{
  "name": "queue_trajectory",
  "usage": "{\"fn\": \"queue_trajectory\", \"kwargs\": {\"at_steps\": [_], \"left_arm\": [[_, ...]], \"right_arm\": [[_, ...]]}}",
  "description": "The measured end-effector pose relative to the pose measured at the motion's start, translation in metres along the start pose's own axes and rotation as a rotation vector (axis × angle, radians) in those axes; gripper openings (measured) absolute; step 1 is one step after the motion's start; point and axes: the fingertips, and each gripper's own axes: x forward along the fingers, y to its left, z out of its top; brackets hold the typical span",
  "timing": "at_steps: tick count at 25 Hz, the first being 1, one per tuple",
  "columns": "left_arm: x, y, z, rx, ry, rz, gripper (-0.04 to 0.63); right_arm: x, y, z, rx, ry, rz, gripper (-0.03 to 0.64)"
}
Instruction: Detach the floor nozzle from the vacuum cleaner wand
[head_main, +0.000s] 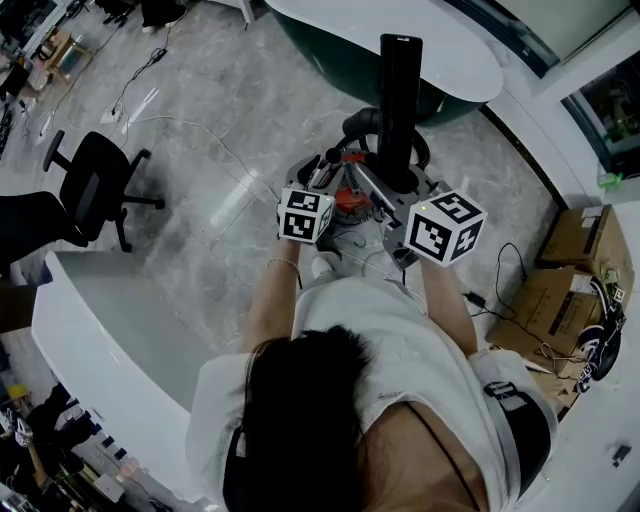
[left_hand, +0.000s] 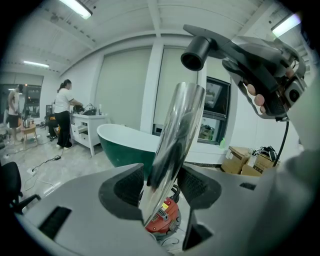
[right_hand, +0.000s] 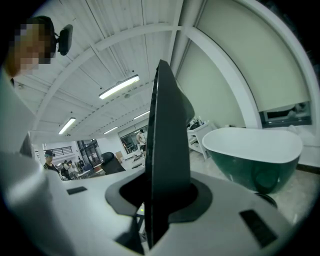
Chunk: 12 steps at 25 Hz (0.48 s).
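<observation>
The black floor nozzle (head_main: 400, 95) stands upright in front of me, above the red vacuum cleaner body (head_main: 350, 197) on the floor. My right gripper (head_main: 398, 200) is shut on the nozzle's lower part. In the right gripper view the dark flat nozzle (right_hand: 167, 150) fills the gap between the jaws of the right gripper (right_hand: 160, 200). The chrome wand (left_hand: 172, 145) rises slantwise between the pads of my left gripper (left_hand: 162, 187), which stand open close beside it. A black tube end (left_hand: 196, 53) shows just above the wand's top, apart from it. The left gripper (head_main: 338, 188) sits left of the nozzle.
A green bathtub with a white rim (head_main: 300, 12) stands just beyond the vacuum. Also around are a black office chair (head_main: 95, 185) to the left, a white counter (head_main: 100, 320) near left, cardboard boxes (head_main: 570, 260) and cables to the right, and people (left_hand: 62, 112) working far off.
</observation>
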Motion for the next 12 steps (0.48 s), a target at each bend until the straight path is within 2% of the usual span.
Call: {"fn": "queue_trajectory", "kwargs": {"at_steps": [5, 12], "left_arm": [[-0.013, -0.007, 0.003, -0.034, -0.016, 0.005, 0.244], [-0.046, -0.014, 0.019, -0.030, -0.094, 0.074, 0.250]], "right_arm": [[-0.010, 0.002, -0.005, -0.001, 0.001, 0.010, 0.115], [-0.025, 0.001, -0.010, 0.002, -0.011, 0.002, 0.115]]}}
